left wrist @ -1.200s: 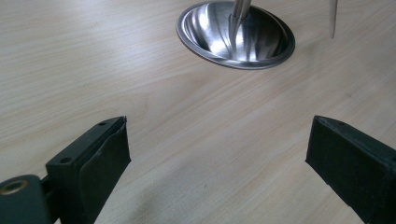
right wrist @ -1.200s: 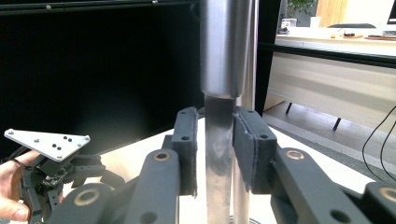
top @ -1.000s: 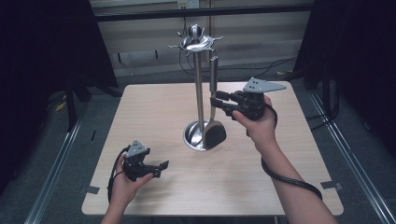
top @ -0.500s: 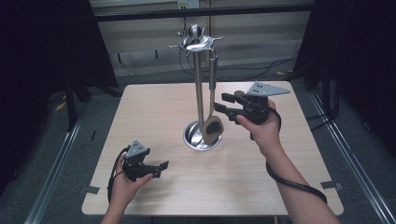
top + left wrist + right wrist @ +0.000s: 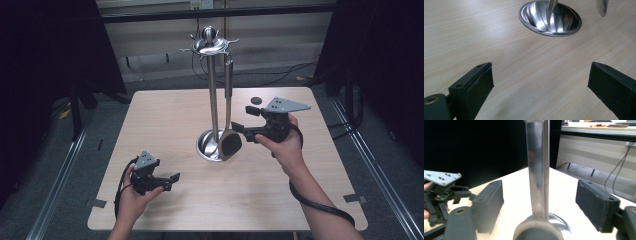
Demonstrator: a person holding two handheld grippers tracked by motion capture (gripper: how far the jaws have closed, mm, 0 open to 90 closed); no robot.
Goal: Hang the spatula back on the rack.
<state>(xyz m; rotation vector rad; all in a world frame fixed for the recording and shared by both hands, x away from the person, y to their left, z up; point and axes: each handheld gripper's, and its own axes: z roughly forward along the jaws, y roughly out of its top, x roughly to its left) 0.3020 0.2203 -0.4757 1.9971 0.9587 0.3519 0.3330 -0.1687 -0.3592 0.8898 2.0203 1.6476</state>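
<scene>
Care suits this release: the right hand-held gripper (image 5: 241,122), jaws just spreading off the spatula (image 5: 228,117) hanging at frame centre from the stand (image 5: 212,100), should back straight away.

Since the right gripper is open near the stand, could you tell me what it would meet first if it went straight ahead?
Most likely the hanging utensil: its handle stands between the right gripper's open jaws, just ahead. Depth is hard to judge.

No legible text, labels, brands, numbers or signs anywhere in high view or either gripper view.
</scene>
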